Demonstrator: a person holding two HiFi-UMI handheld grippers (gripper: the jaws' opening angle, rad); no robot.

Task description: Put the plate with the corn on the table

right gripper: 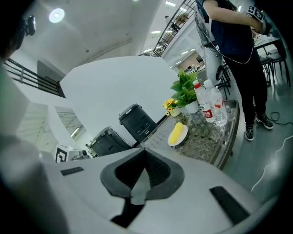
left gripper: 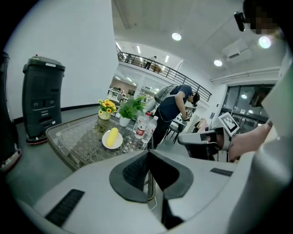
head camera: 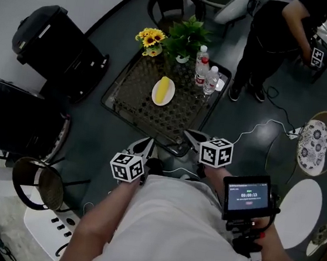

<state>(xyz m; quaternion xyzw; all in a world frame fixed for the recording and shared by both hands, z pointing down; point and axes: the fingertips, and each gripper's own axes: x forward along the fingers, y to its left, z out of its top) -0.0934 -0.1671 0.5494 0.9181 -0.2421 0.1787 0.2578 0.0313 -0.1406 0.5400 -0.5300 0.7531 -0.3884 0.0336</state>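
Grey left gripper (left gripper: 147, 154): jaws pressed together, dark pads meeting at the tips, nothing between them; held short of the table's near edge, clear of it
Right gripper (right gripper: 143, 153): jaws likewise closed tip to tip and empty; also short of the table's near edge, close beside the left one
Table (head camera: 135, 109): woven top under glass inside a dark rim; every place below is given from it
Plate (head camera: 155, 96): white, lying flat about mid-table, a little toward the far side; neither gripper touches it
Corn (head camera: 164, 88): one yellow cob lying lengthwise on the plate, inside its rim
Bottles (head camera: 206, 73): two clear water bottles upright near the table's far right corner, near the plate
Flowers (head camera: 150, 40): a small pot of sunflowers at the table's far edge; a leafy plant (head camera: 187, 36) next to it
Cable (head camera: 257, 130): white, trailing over the floor off the table's right side
Task, as judged: the plate already rests on the table with the cob aboard, so the job looks done; only keeping clear remains
Risk, nudged plate: a gripper swung back over the near edge could push the plate; glass is slick, so it would likely slide
Risk, rolling cob: the plate looks shallow; a knock or tilt could roll the corn off
Risk, bottles: tall and light; a brush from the right gripper could topple them onto the plate
Risk, footing: a foot caught in the cable could jolt the table
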